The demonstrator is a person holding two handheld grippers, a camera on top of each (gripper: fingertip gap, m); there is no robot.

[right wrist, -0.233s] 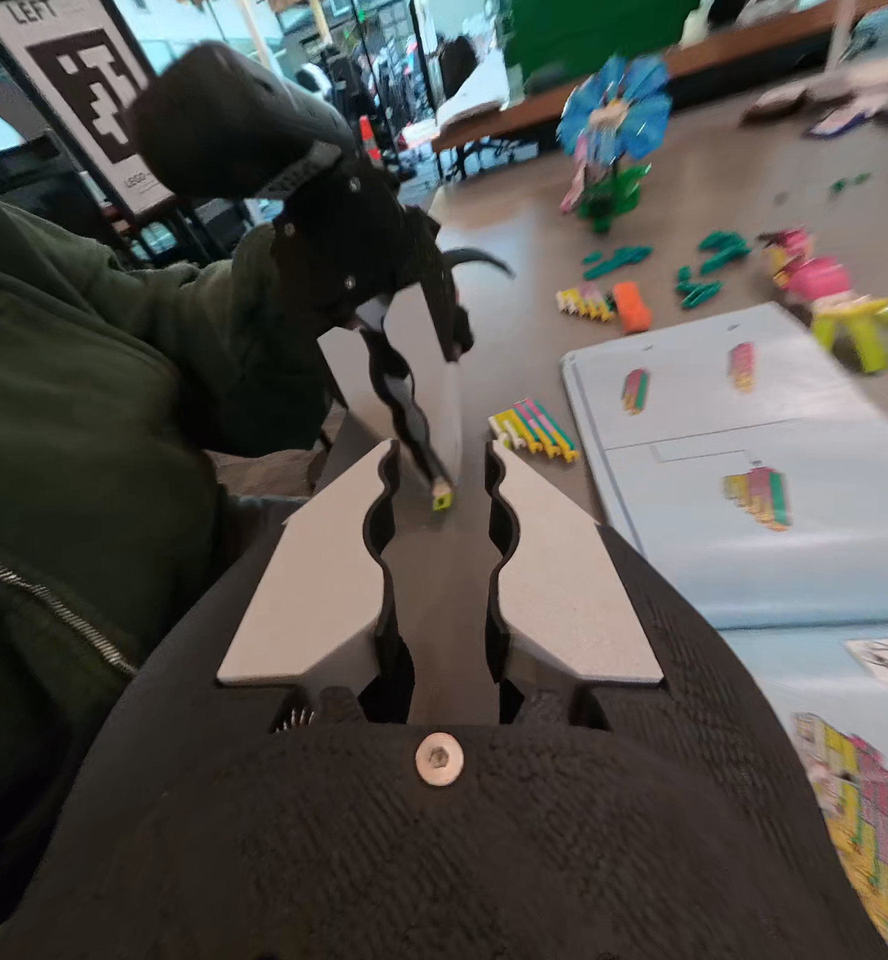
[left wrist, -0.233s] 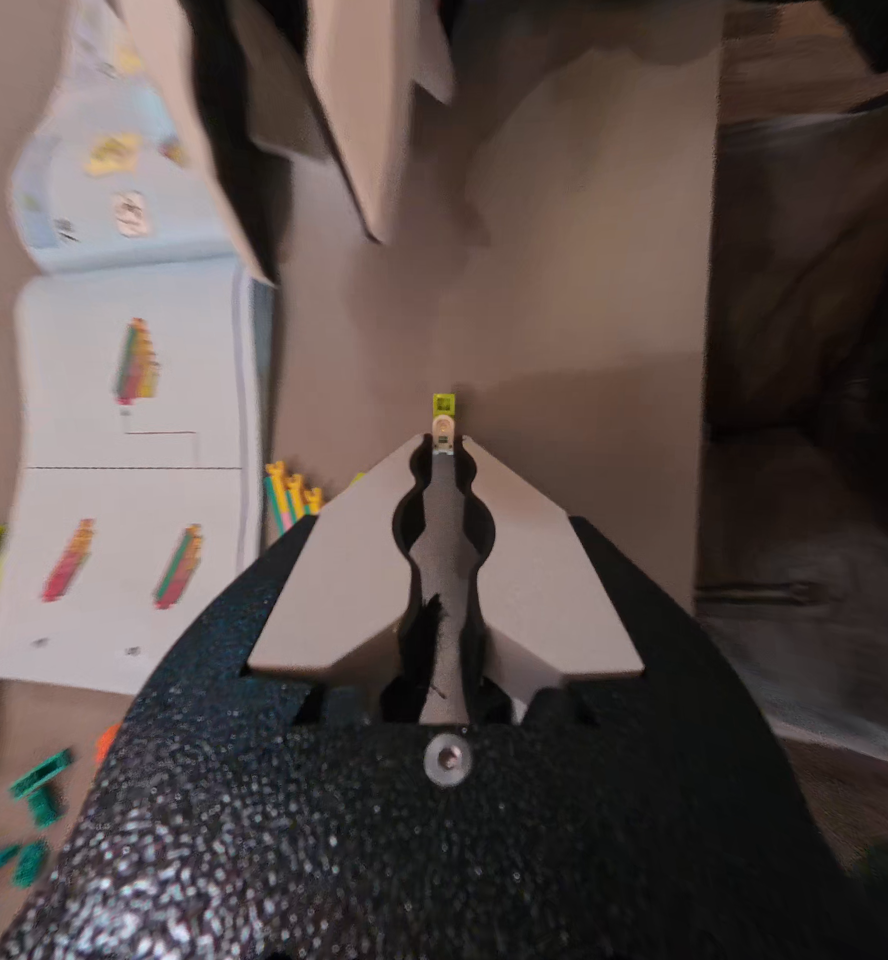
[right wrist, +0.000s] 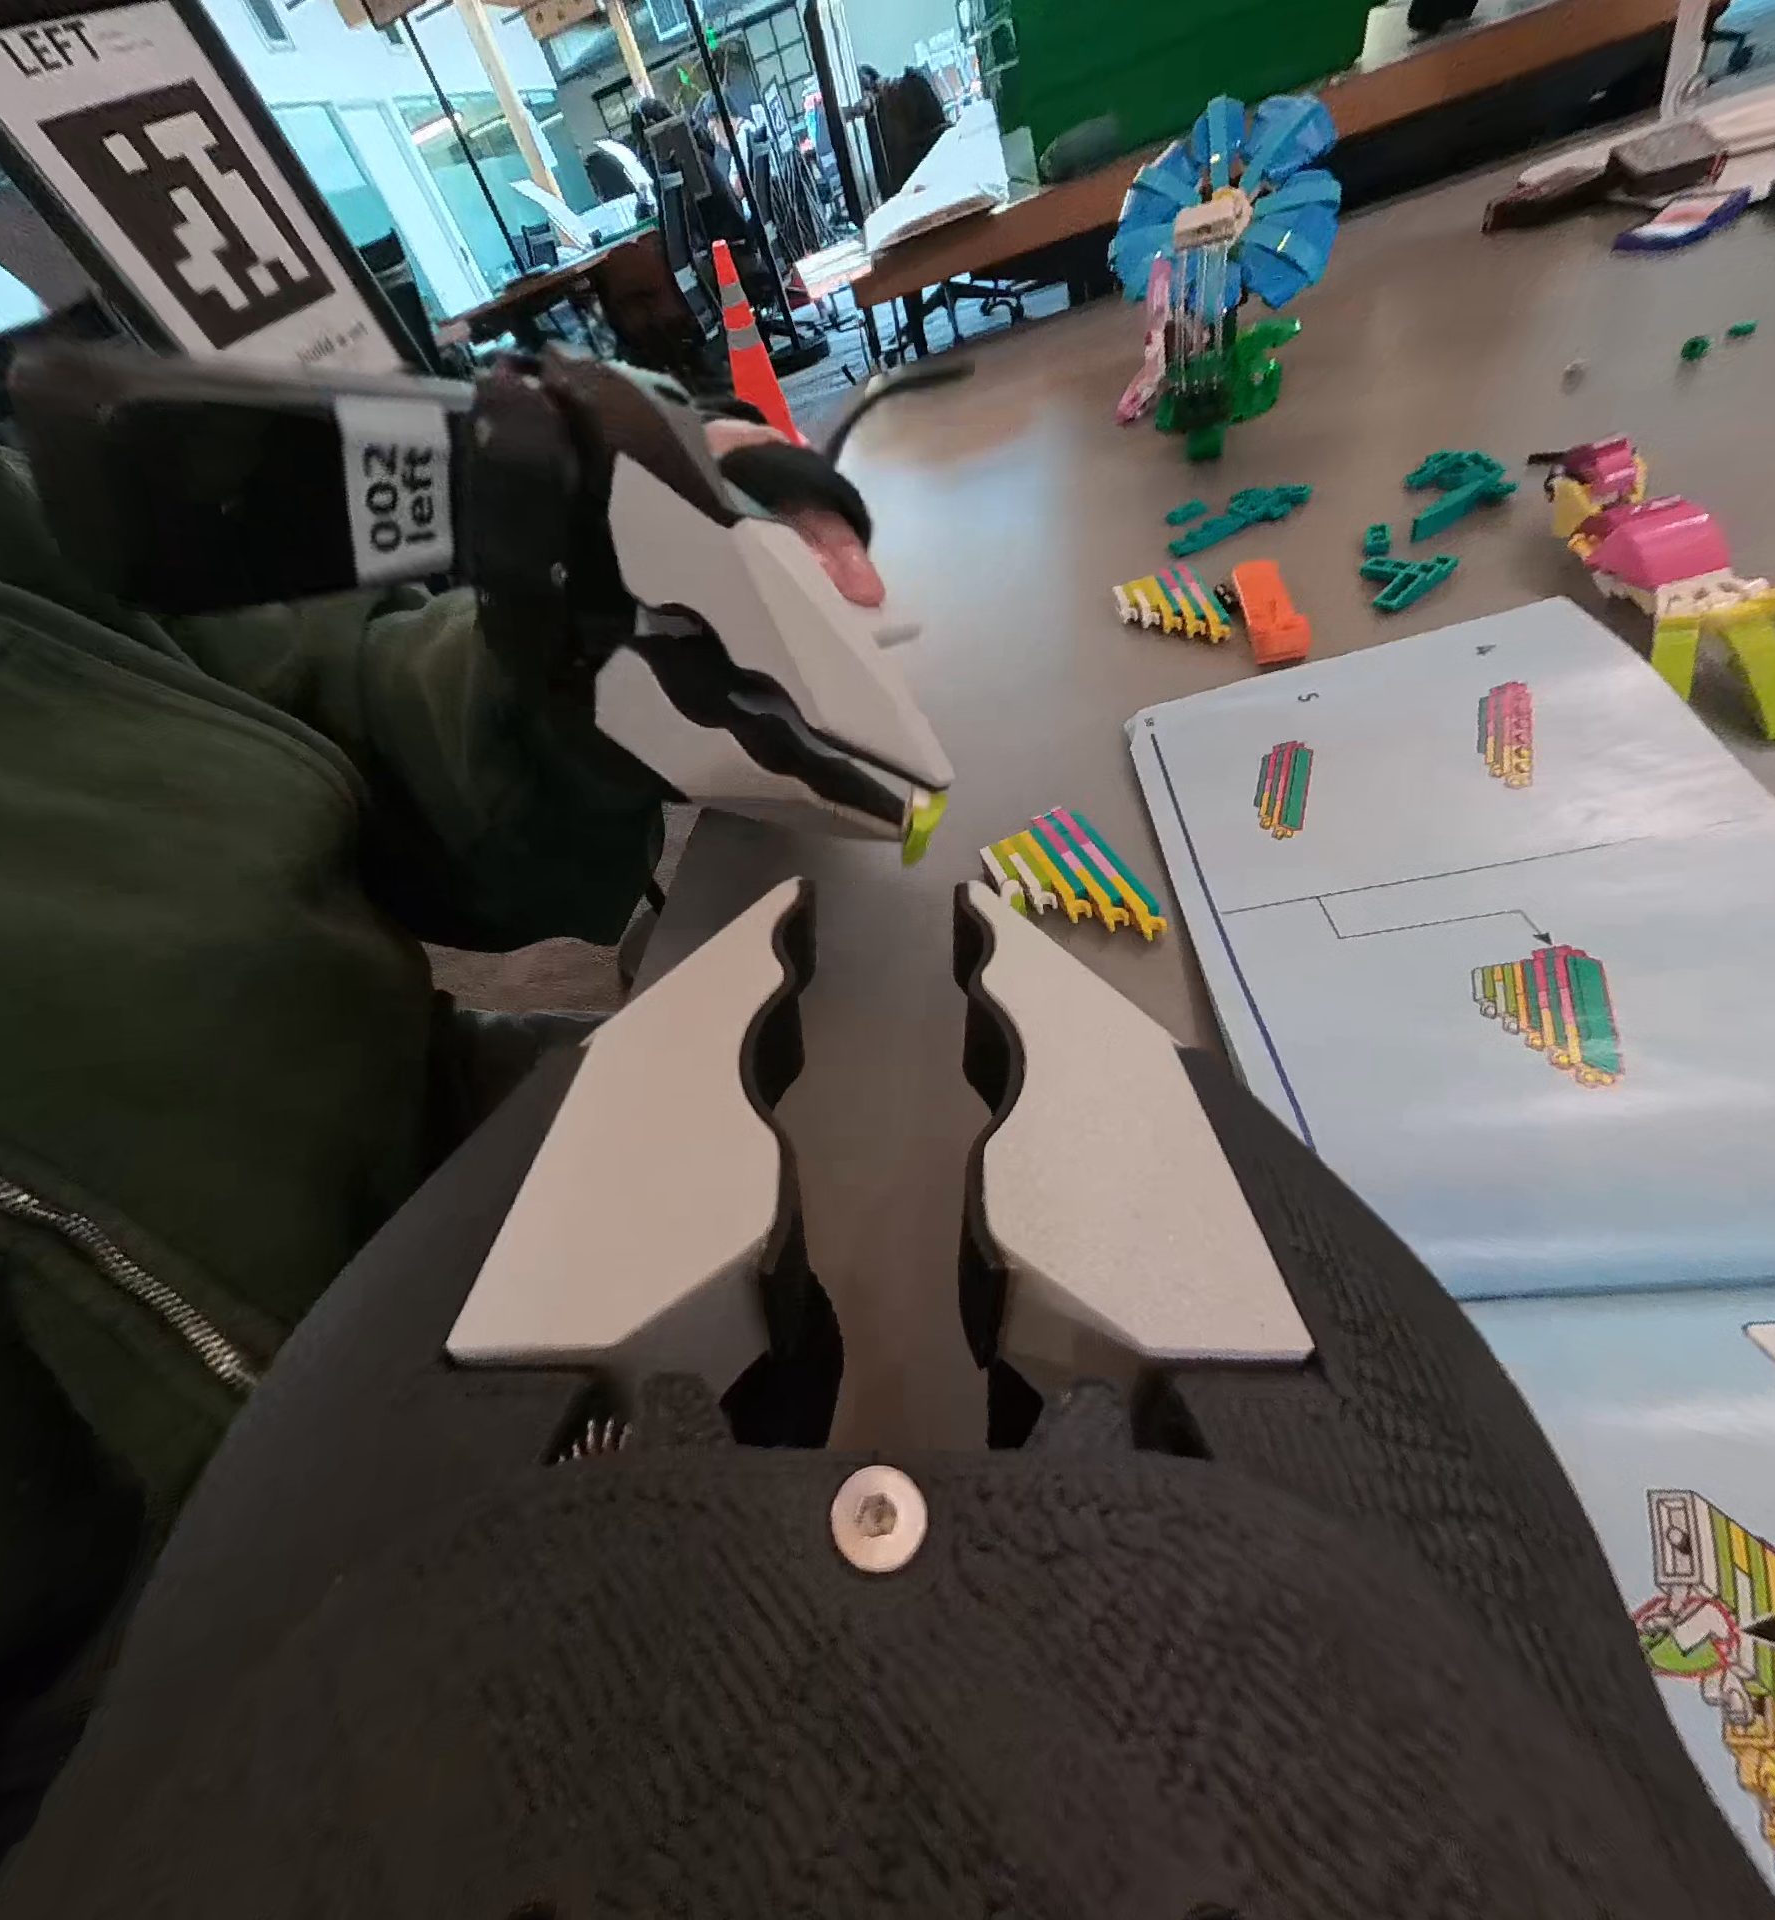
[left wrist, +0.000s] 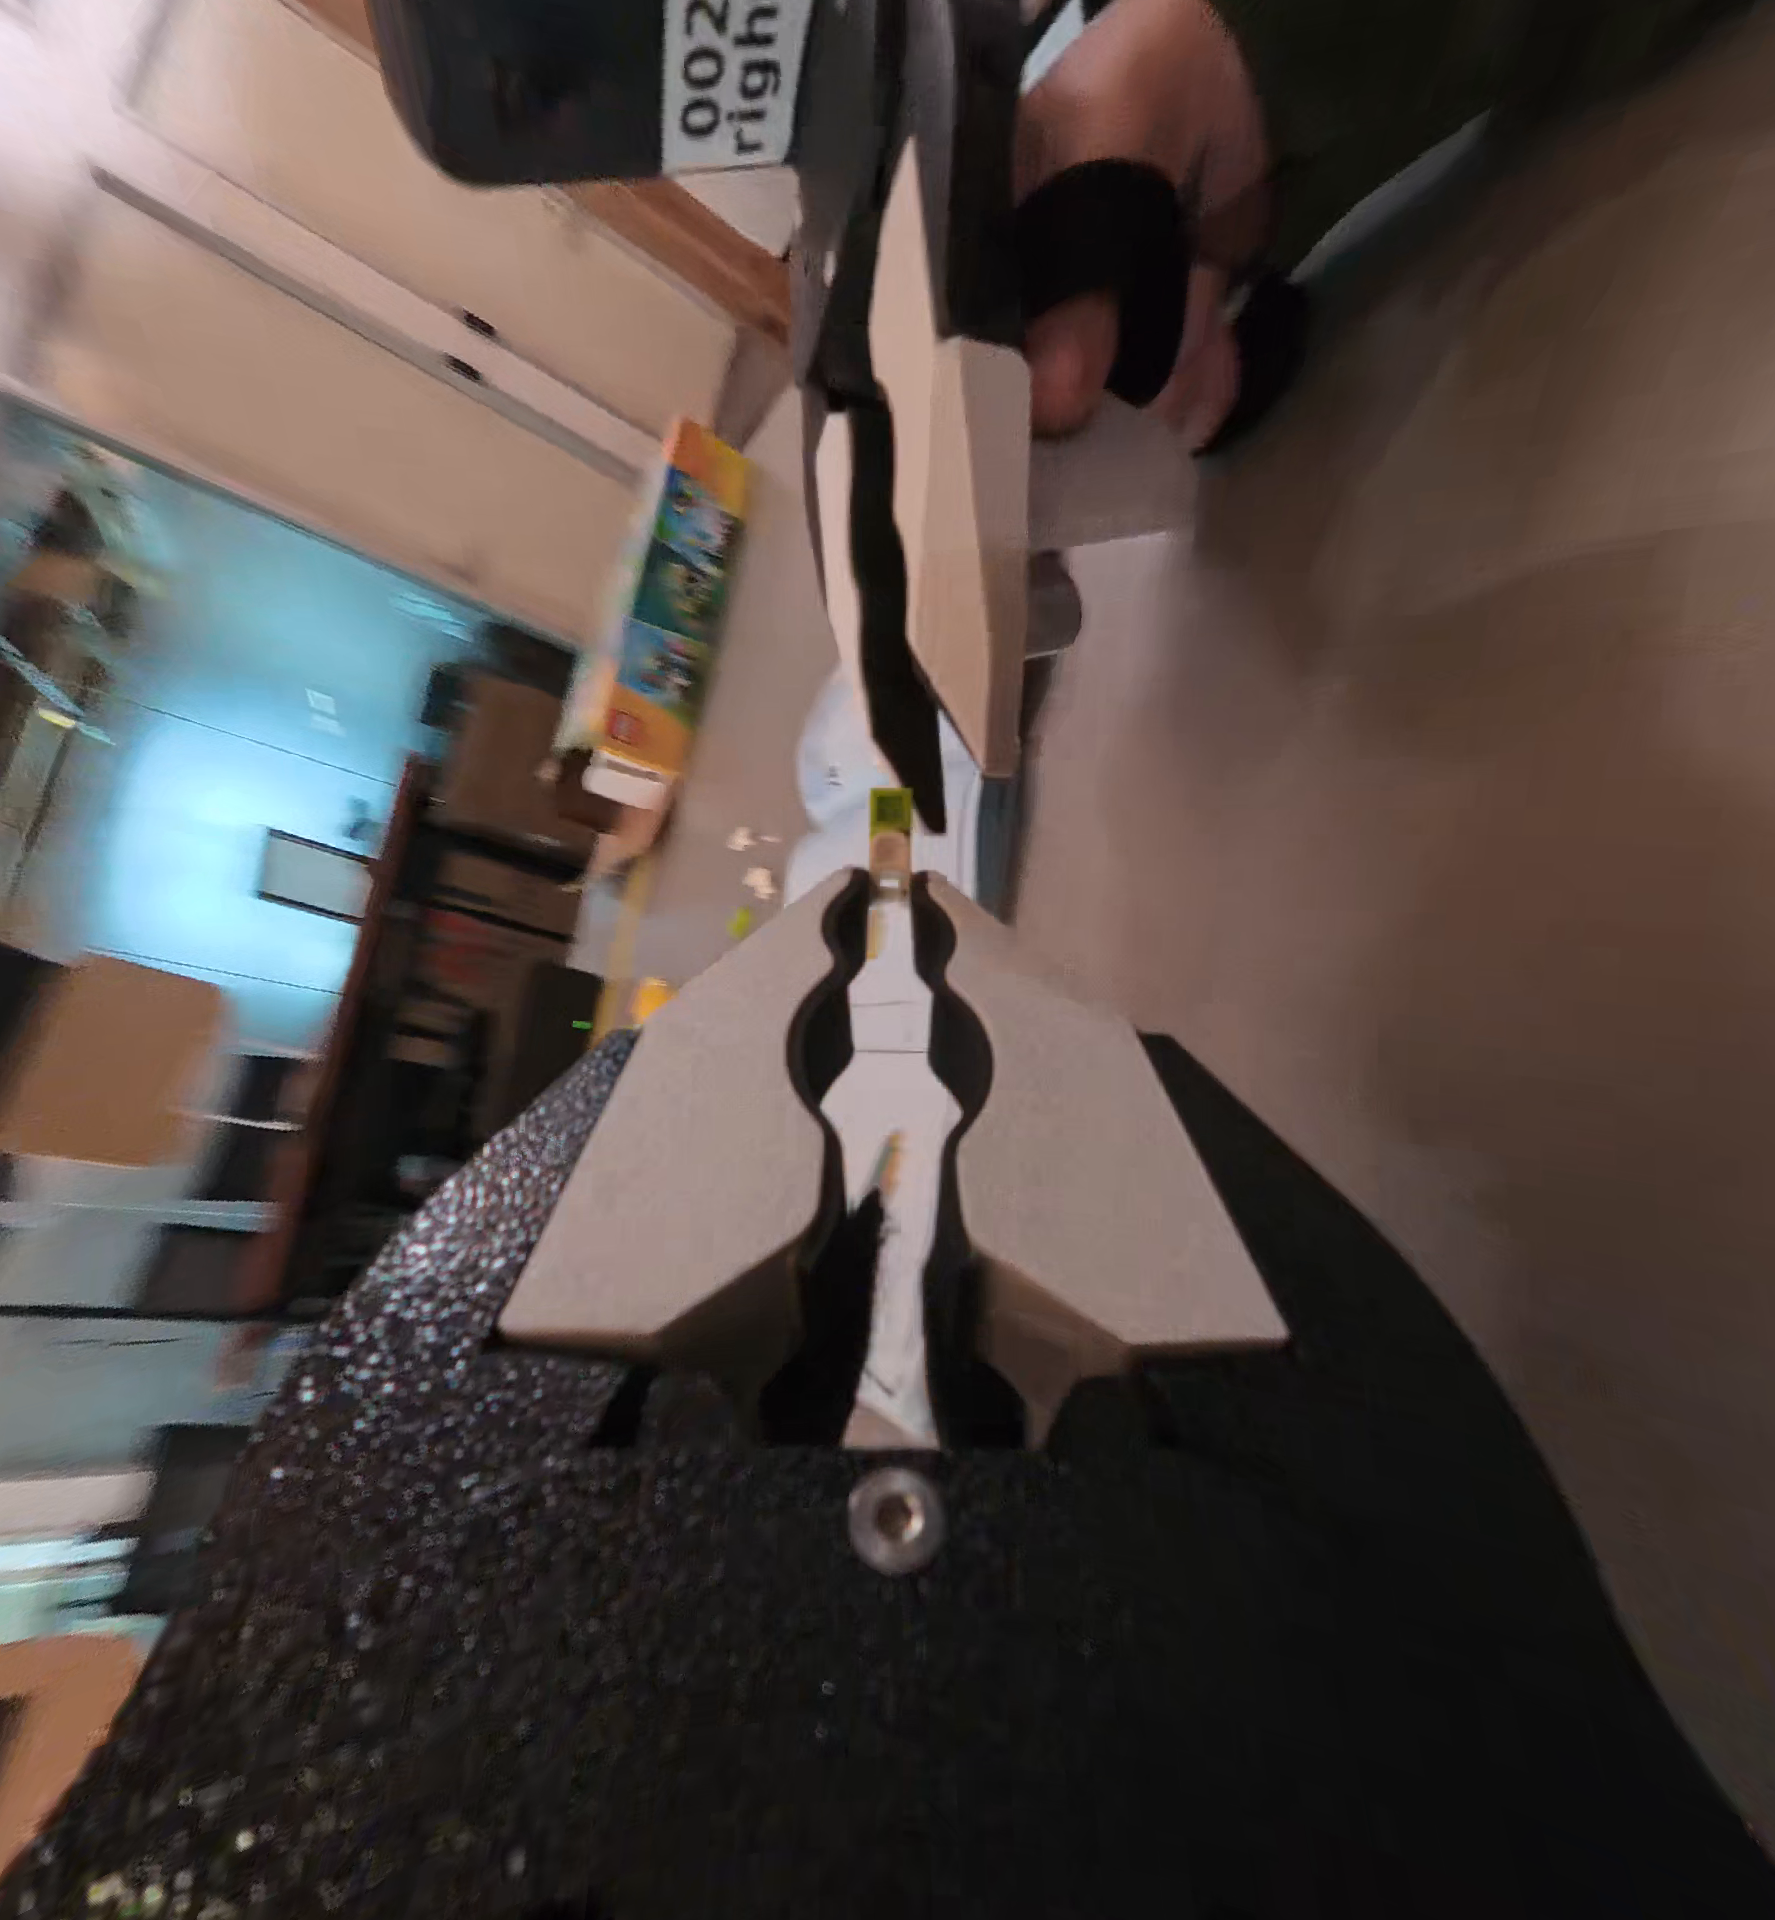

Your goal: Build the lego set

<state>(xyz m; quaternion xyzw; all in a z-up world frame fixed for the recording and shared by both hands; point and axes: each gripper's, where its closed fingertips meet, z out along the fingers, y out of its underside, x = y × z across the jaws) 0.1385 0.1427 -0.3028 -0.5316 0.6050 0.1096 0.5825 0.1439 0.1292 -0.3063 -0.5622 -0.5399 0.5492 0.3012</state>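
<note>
My left gripper is shut on a small lime-green piece with a pale part at its base. In the right wrist view the left gripper holds that lime piece in the air, just above and ahead of my right gripper, which is open and empty. The right gripper's fingertips show close to the piece in the left wrist view. A striped multicolour wing assembly lies on the table just right of my right fingertips. The open instruction booklet lies to the right.
On the table farther off lie a second striped assembly, an orange brick, teal pieces, a blue flower model and a pink and lime model. A person's green sleeve fills the left.
My left gripper has rolled sideways and lifted with the lime piece, so its view now shows the room instead of the table. The right gripper stays open, close to the piece.
</note>
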